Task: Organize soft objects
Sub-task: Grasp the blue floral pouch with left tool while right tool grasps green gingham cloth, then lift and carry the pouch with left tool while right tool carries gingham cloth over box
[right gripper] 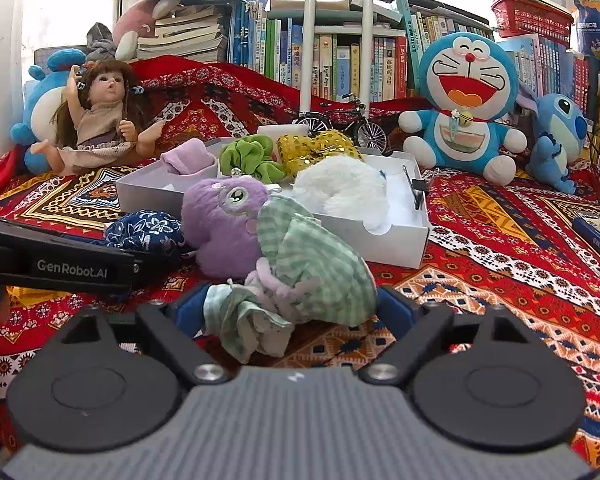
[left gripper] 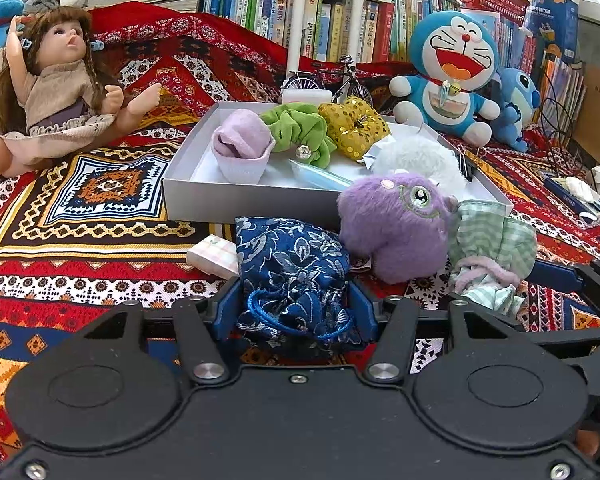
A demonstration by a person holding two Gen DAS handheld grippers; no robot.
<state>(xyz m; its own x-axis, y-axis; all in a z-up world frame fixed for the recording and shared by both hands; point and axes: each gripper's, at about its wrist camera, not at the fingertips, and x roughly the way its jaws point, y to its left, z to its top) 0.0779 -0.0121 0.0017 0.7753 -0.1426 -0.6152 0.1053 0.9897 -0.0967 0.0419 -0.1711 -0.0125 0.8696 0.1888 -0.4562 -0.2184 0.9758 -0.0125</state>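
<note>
Left claw: narrow, blue pads pressed on both sides of the blue pouch.
Right claw: wide; the green checked cloth bundle lies between its pads. Left pad is at the knotted end; whether either pad presses, cannot tell.
Blue pouch, look: dark blue brocade with silver flowers, blue drawstring cord bunched at the mouth, nearest the left claw.
Checked bundle, look: pale green and white checks, puffy, a lilac fuzzy band round its gathered neck.
Purple plush: fluffy, one stitched green eye; just ahead of both claws, between pouch and bundle, touching the bundle.
White box: ahead of both claws, beyond the plush, on the patterned cloth.
Count in box: one lilac sock roll, one green scrunchie, one gold sequin piece, one white fluffy toy, one black binder clip.
Count behind box: one doll, one blue cat plush, one small blue alien plush, one toy bicycle.
Left view only: pale blue packet in the box; small pink checked packet left of the pouch.
Right view only: the left tool's black arm with white lettering; a blue round plush behind the doll.
</note>
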